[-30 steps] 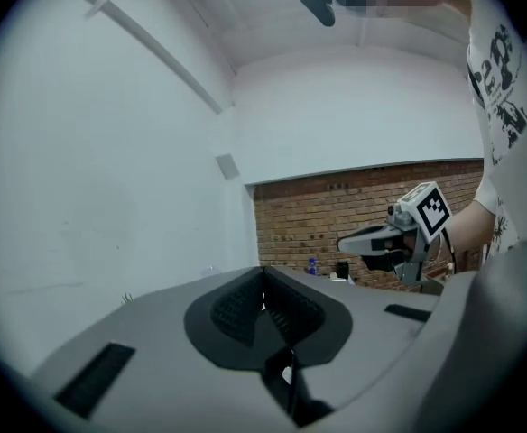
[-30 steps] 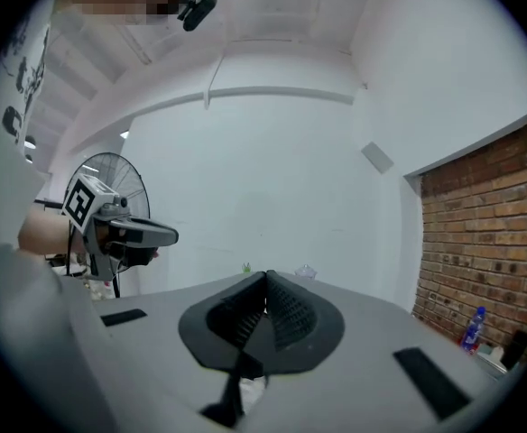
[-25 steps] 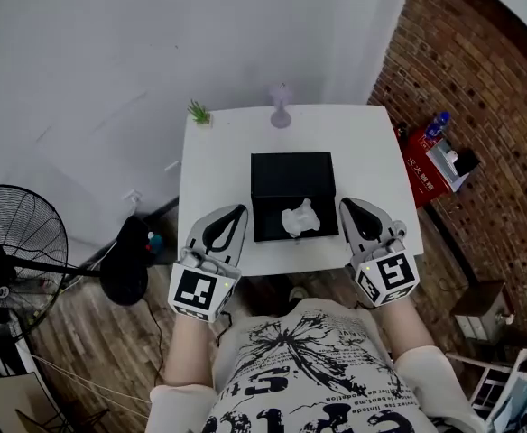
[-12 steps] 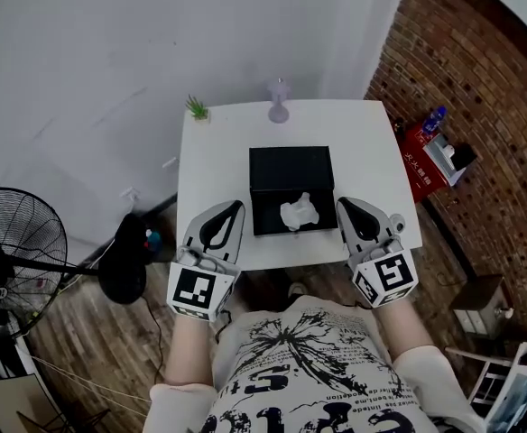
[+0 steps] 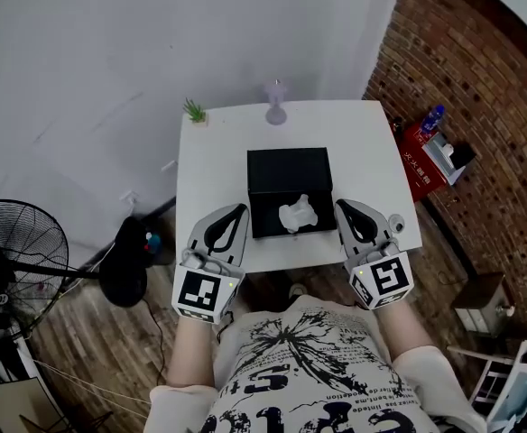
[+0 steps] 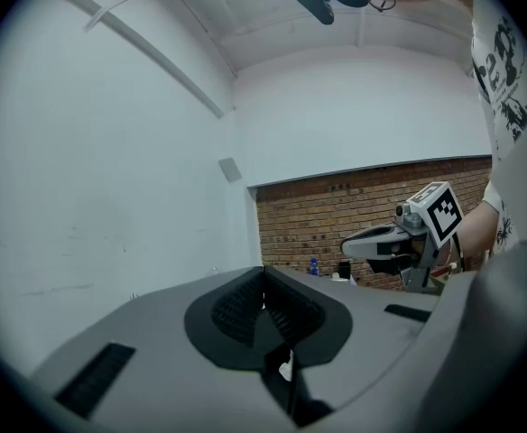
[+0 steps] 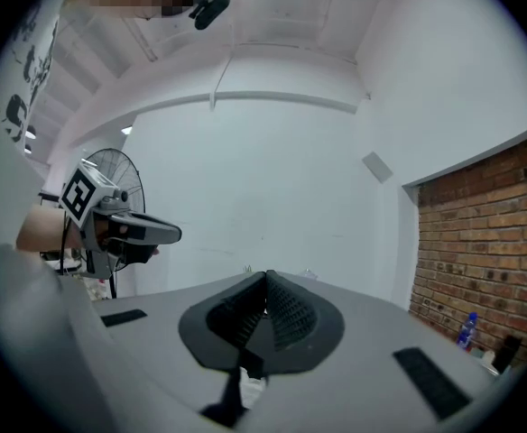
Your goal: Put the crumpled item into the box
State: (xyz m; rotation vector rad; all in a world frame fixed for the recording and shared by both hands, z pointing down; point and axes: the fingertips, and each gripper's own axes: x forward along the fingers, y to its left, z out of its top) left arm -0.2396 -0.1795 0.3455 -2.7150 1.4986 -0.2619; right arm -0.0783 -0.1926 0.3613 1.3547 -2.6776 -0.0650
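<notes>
A crumpled white item [image 5: 297, 215] lies inside the open black box [image 5: 290, 164] on the white table [image 5: 211, 165], near the box's front wall. My left gripper [image 5: 239, 210] hovers just left of the box over the table's front edge, shut and empty. My right gripper [image 5: 340, 207] hangs just right of the box, also shut with nothing in it. In the left gripper view the jaws [image 6: 264, 289] meet tip to tip, and the right gripper [image 6: 399, 240] shows beyond. The right gripper view shows closed jaws [image 7: 267, 290] too, with the left gripper [image 7: 124, 229] at the left.
A small green plant [image 5: 197, 111] and a pale purple ornament [image 5: 275, 105] stand at the table's back edge. A floor fan [image 5: 11, 264] stands to the left, a black stool [image 5: 124, 262] beside the table. A brick wall [image 5: 476, 97] and a red crate [image 5: 423, 162] lie to the right.
Both grippers have stayed shut beside the box. The view has shifted slightly; the crumpled item rests in the box as before.
</notes>
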